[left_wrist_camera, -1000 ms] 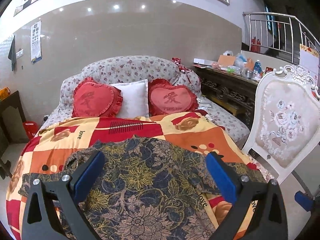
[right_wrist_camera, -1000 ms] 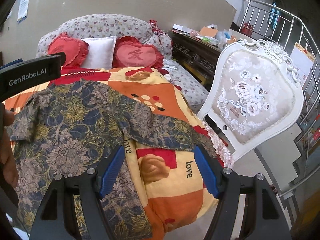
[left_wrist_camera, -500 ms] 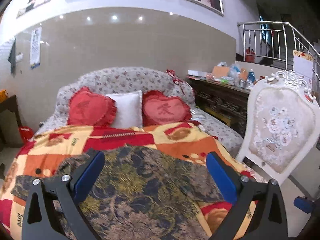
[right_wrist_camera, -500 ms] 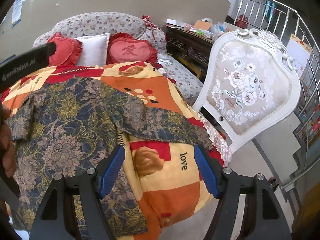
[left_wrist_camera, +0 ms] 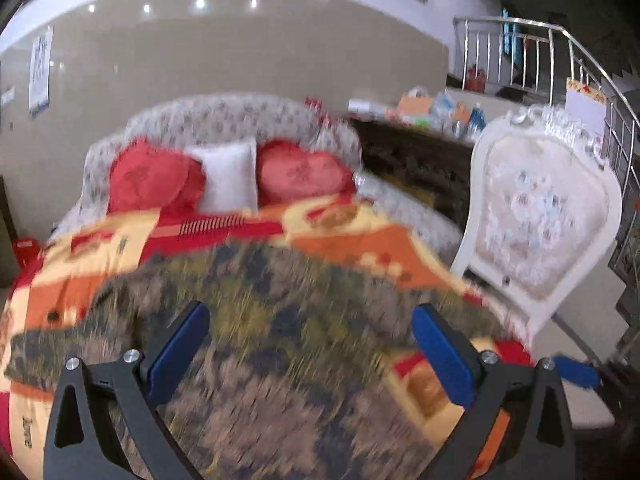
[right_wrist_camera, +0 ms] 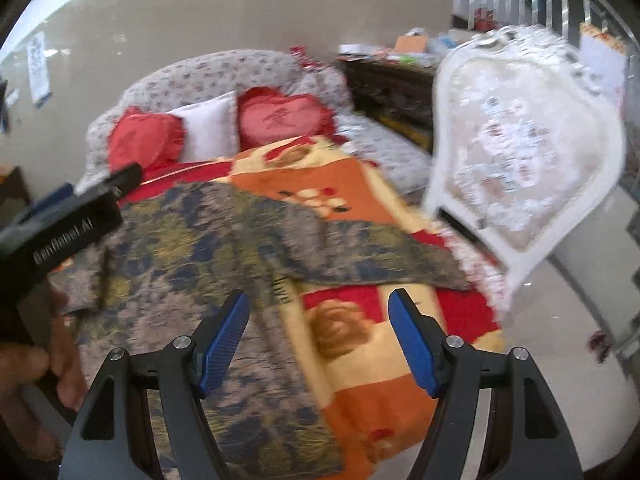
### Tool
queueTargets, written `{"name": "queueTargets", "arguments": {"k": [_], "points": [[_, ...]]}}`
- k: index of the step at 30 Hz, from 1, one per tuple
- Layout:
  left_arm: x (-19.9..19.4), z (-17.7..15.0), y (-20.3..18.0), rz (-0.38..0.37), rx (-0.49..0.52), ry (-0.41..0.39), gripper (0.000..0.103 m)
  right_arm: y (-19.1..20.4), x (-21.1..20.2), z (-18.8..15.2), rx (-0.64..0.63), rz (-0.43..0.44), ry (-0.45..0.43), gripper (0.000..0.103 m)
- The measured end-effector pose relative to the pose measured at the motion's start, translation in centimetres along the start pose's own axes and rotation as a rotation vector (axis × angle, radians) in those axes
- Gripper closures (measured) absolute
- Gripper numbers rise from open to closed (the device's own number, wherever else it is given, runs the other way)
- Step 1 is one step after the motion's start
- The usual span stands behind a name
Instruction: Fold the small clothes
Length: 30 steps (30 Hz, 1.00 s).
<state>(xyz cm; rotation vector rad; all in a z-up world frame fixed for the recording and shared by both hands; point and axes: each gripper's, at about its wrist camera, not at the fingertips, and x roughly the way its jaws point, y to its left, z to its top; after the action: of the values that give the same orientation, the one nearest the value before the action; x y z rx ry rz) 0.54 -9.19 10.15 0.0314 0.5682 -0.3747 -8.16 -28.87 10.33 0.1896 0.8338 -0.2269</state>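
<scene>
A dark floral shirt [left_wrist_camera: 280, 320] in blue, gold and brown lies spread flat on the patchwork blanket [left_wrist_camera: 352, 252] of a bed. My left gripper [left_wrist_camera: 310, 320] hovers open over the shirt's middle, with nothing between its blue pads. The view is blurred by motion. In the right wrist view the shirt [right_wrist_camera: 192, 248] fills the left half, and one sleeve [right_wrist_camera: 392, 260] reaches right across the blanket [right_wrist_camera: 360, 364]. My right gripper [right_wrist_camera: 318, 304] stands open above the shirt's right edge, below that sleeve. A hand [right_wrist_camera: 24, 372] holds the left tool's black housing [right_wrist_camera: 60, 228] at the left.
A white ornate chair [left_wrist_camera: 536, 216] [right_wrist_camera: 520, 152] stands close to the bed's right side. Two red heart cushions [left_wrist_camera: 152, 180] and a white pillow [left_wrist_camera: 228, 176] lie at the headboard. A dark cluttered cabinet [left_wrist_camera: 416, 156] and a stair railing [left_wrist_camera: 560, 60] are behind.
The left gripper has sunk towards the shirt, blurring its view. The right gripper has dipped and rolled a little, now over the shirt's right edge. Both have stayed open.
</scene>
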Motion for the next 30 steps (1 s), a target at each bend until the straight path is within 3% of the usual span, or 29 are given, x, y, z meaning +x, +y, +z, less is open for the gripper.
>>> {"name": "queueTargets", "arguments": {"k": [4,7,10,13,15,16,17,20,24,27,30], "points": [[1.0,-7.5,5.9,0.130,0.007,0.106,0.000,3.6,3.4,-2.8,-0.032,0.117,0.116,0.024],[2.3,-12.2,12.8,0.276,-0.038,0.204,0.000,8.1,5.1,-5.4,-0.153,0.183,0.142,0.024],[4.9,-11.7,19.7,0.440,-0.100,0.266,0.000,13.7,7.9,-5.7,-0.250,0.248,0.153,0.024],[6.6,-10.2,24.9,0.578,-0.191,0.284,0.003,19.2,12.7,-3.4,-0.232,0.316,0.175,0.024],[6.2,-10.7,25.9,0.568,-0.252,0.287,0.003,21.6,16.6,-2.8,-0.229,0.276,0.251,0.029],[5.9,-11.2,25.5,0.543,-0.261,0.279,0.003,21.7,17.2,-3.1,-0.228,0.256,0.275,0.038],[5.6,-12.0,24.7,0.513,-0.252,0.272,0.002,21.5,17.2,-3.6,-0.225,0.255,0.284,0.040],[5.9,-14.3,20.7,0.420,-0.174,0.264,0.002,18.7,14.7,-6.3,-0.240,0.277,0.231,0.040],[6.7,-15.0,15.5,0.319,-0.090,0.226,0.002,13.4,12.4,-8.9,-0.238,0.160,0.215,0.040],[6.5,-14.9,13.0,0.287,-0.012,0.180,0.002,10.0,9.8,-9.4,-0.176,0.126,0.190,0.040],[7.0,-15.1,13.1,0.269,-0.015,0.202,0.002,8.1,7.8,-9.2,-0.129,0.095,0.163,0.039]]}}
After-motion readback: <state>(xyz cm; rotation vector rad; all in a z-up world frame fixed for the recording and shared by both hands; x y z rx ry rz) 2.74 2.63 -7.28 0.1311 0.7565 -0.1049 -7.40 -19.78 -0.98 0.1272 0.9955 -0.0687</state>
